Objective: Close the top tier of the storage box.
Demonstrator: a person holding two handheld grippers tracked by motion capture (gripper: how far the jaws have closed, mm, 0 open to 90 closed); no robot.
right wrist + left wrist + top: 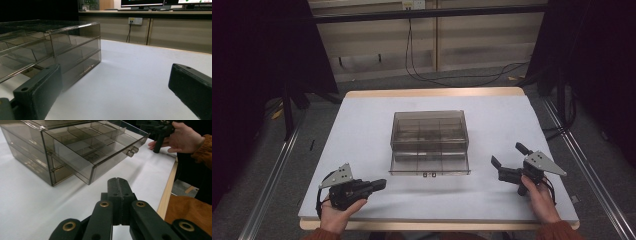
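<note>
Smoke-tinted clear plastic makes up the small drawer cabinet (pixel 430 131) standing near the middle of the white-covered table (pixel 362 130), and its lowest drawer (pixel 430 163) is pulled out toward the person, two small handle tabs on its front edge. In the left gripper view the open drawer (pixel 100 147) shows a grid of dividers; what lies in the compartments cannot be made out.

On the near left of the table, the left black two-jaw tongs (pixel 382 184) are held low in the person's left hand (pixel 341 209), pointing toward the cabinet's near left corner and well short of it. Their jaws are pressed flat together with nothing between them, as the left gripper view shows (pixel 117 181).

On the near right, the right black two-jaw tongs (pixel 508 155) are held in the right hand (pixel 539 197), aimed at the cabinet's right side and apart from it. Their jaws stand wide apart and grip nothing; in the right gripper view (pixel 115 82) bare table lies between them, with the cabinet's corner (pixel 75 50) behind the left one.

Rust-coloured sleeves show at both wrists.
</note>
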